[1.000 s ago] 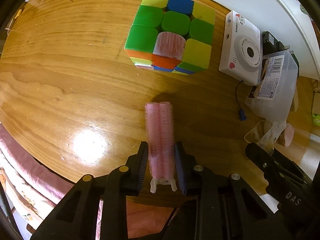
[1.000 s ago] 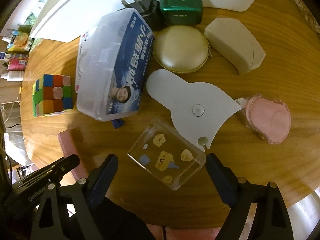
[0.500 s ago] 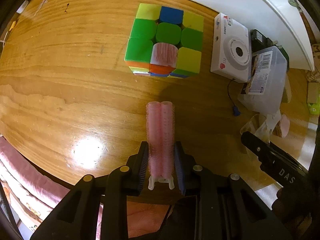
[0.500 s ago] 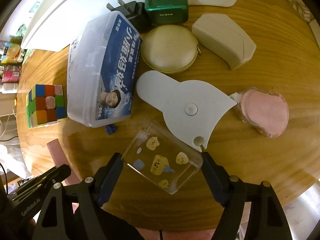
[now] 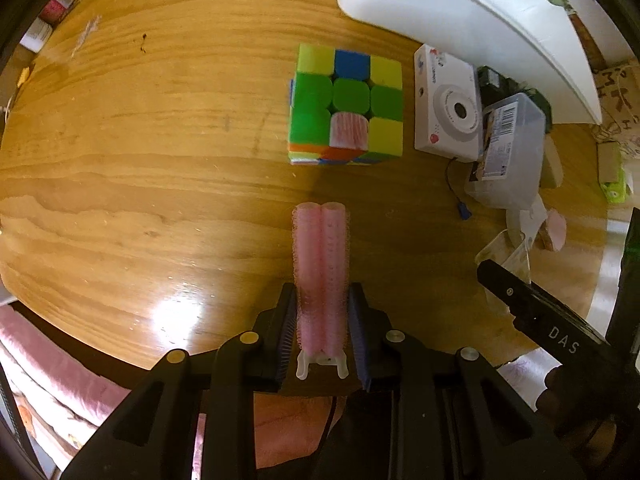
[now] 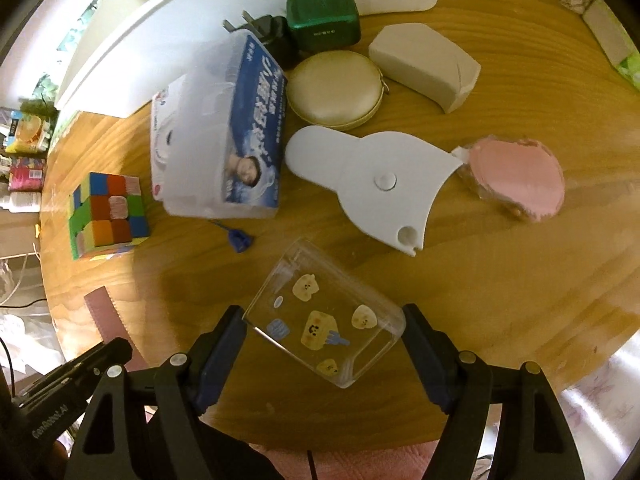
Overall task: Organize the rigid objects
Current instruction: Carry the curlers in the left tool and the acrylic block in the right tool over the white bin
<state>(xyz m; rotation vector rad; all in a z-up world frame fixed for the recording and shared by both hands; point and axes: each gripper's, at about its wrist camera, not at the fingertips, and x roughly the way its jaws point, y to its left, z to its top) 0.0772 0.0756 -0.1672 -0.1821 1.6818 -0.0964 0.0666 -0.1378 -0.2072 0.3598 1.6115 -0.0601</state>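
In the left wrist view my left gripper [image 5: 322,296] is shut on a pair of pink hair rollers [image 5: 320,256], which hang clear above the wooden table [image 5: 140,160]. A colourful puzzle cube [image 5: 346,106] sits on the table beyond them. The right wrist view shows my right gripper [image 6: 322,316] with its pads pressed against two corners of a clear plastic box [image 6: 324,320] printed with cartoon stickers. The box is held skewed between the jaws near the table's front edge. The cube [image 6: 108,216] lies to the left, and the rollers [image 6: 102,312] show at lower left.
A white toy camera [image 5: 446,106] stands beside the cube. Behind the clear box are a blue-labelled plastic case [image 6: 220,140], a white paddle-shaped piece [image 6: 372,180], a pink pad [image 6: 516,176], a round gold case [image 6: 336,88], a beige block [image 6: 424,64], a green box [image 6: 322,12] and a small blue tag [image 6: 240,240].
The right jaws closed onto the clear box and drew it away from the white paddle toward the table's front edge. The left gripper rose with the rollers, so the cube looks smaller.
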